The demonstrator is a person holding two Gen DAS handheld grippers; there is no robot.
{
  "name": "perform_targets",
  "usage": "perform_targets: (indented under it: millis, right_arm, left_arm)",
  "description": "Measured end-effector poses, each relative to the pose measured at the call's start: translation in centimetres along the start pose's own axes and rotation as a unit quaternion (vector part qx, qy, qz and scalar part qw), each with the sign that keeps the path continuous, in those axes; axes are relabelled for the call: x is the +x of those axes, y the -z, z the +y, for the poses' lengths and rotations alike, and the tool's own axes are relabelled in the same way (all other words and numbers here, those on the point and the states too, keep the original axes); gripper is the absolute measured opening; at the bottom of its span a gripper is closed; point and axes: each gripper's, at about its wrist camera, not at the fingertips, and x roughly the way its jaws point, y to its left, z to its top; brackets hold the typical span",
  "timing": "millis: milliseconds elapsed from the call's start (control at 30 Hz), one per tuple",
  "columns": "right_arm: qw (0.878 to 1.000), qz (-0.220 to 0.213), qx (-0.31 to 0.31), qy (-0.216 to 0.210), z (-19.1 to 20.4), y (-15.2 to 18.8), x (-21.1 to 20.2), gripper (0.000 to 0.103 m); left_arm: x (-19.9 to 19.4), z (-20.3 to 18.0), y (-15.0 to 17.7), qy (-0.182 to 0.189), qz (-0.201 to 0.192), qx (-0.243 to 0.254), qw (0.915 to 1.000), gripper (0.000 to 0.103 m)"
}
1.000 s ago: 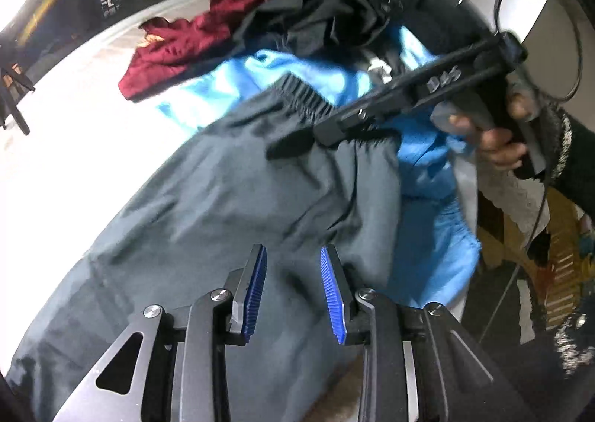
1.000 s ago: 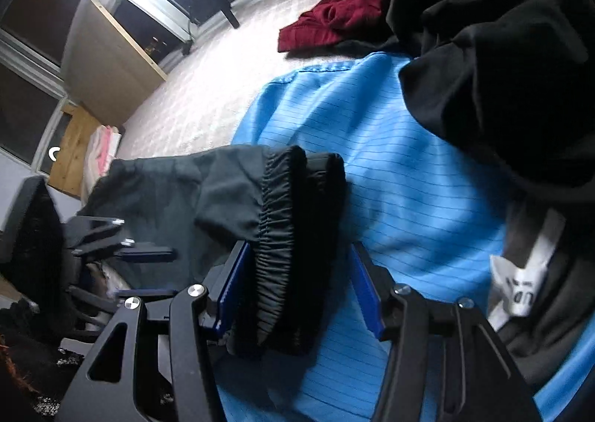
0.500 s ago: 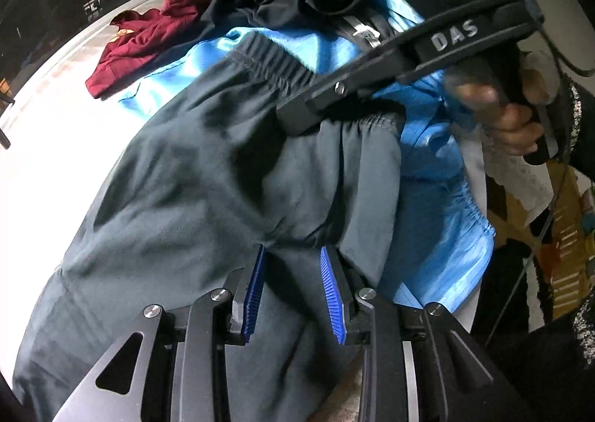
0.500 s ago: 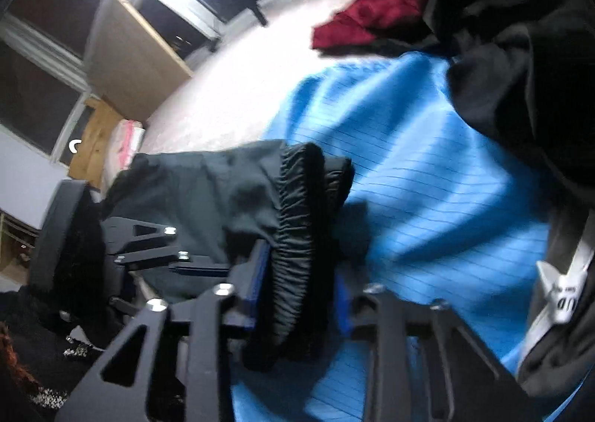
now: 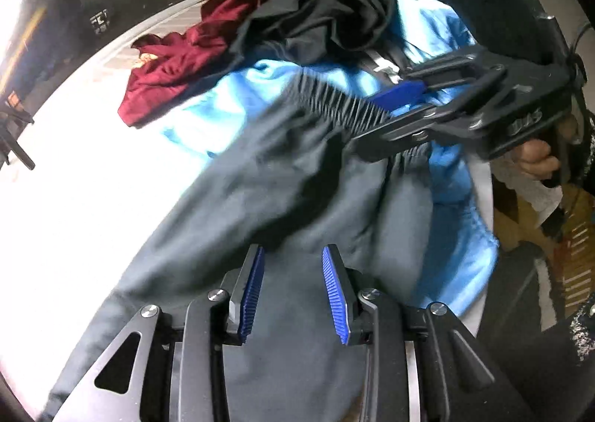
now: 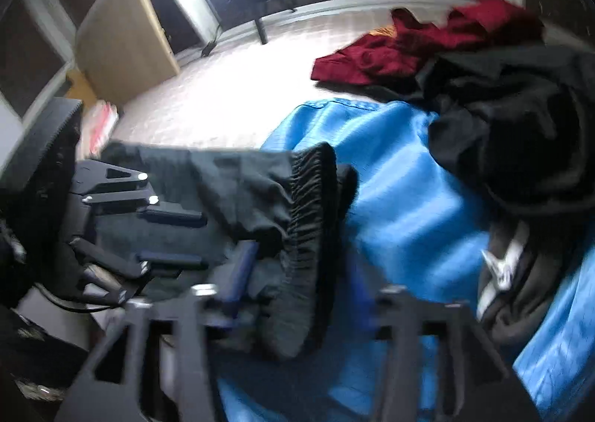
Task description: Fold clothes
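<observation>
Dark grey trousers (image 5: 260,180) lie across the white surface (image 5: 74,180), their elastic waistband (image 5: 334,102) resting on a blue garment (image 5: 457,228). My left gripper (image 5: 293,254) hovers open low over a trouser leg, and flat cloth shows behind the gap between its blue pads. My right gripper (image 5: 386,120), held by a hand (image 5: 535,157), straddles the waistband. In the blurred right wrist view the waistband (image 6: 312,198) stands between the fingers of the right gripper (image 6: 299,262), whose jaws are opening and stand apart. The left gripper (image 6: 193,237) shows at the left there.
A crumpled black garment (image 5: 327,24) and a maroon one (image 5: 178,76) lie beyond the blue cloth, near the dark window. The right wrist view shows a wooden cabinet (image 6: 122,42) and a black chair back (image 6: 37,146) off the surface's edge.
The right jaws pinched the waistband half a second ago and now stand apart again. The waistband end has lifted and shifted. The left pads keep the same gap over the leg.
</observation>
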Motion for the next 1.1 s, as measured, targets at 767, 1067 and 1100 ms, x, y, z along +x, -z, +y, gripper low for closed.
perform_targets:
  millis: [767, 1067, 1100]
  right_arm:
    - [0.996, -0.061, -0.022, 0.069, 0.6, 4.9, 1.6, 0.025]
    - [0.978, -0.095, -0.119, 0.146, 4.0, 5.4, 0.0, 0.023]
    - [0.977, -0.095, -0.125, 0.146, 4.3, 5.4, -0.1, 0.023]
  left_arm:
    - [11.5, 2.4, -13.5, 0.231, 0.176, 0.208, 0.9341, 0.059]
    - [9.3, -0.3, -14.1, 0.198, 0.174, 0.283, 0.9223, 0.056]
    - [9.3, -0.5, -14.1, 0.202, 0.18, 0.287, 0.9189, 0.055]
